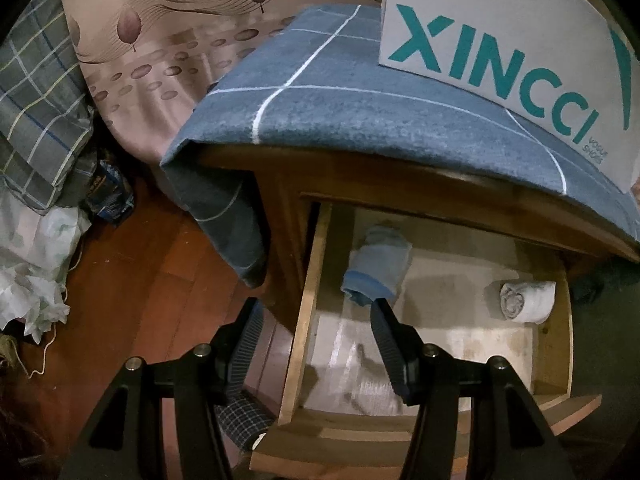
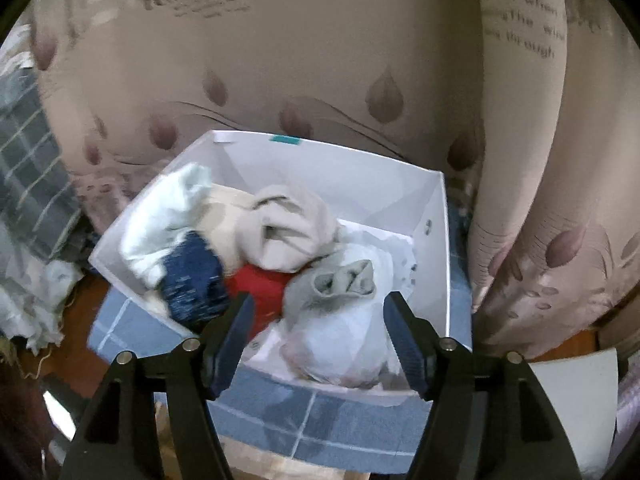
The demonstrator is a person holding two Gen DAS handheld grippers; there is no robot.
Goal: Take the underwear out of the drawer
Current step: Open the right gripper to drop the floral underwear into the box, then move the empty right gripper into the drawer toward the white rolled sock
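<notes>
The wooden drawer (image 1: pixel 308 312) stands pulled out. A rolled blue underwear (image 1: pixel 376 264) lies at its back left and a rolled white one (image 1: pixel 524 300) at its right. My left gripper (image 1: pixel 314 316) is open and holds nothing. Its fingers straddle the drawer's left wall, and the right fingertip is just in front of the blue roll. In the right wrist view, my right gripper (image 2: pixel 319 308) hangs open over a white box (image 2: pixel 360 176). The box holds several rolled pieces: a grey-white one (image 2: pixel 344 280) right below the fingers, a beige one (image 2: pixel 288 228), a red one (image 2: pixel 260 288) and a dark blue one (image 2: pixel 192 280).
The white box with teal lettering (image 1: pixel 500 40) sits on a blue checked cloth (image 1: pixel 320 112) that covers the nightstand top. Patterned beige bedding (image 2: pixel 280 60) rises behind it. Crumpled fabric and bags (image 1: pixel 36 272) lie on the wooden floor (image 1: pixel 140 280) to the left.
</notes>
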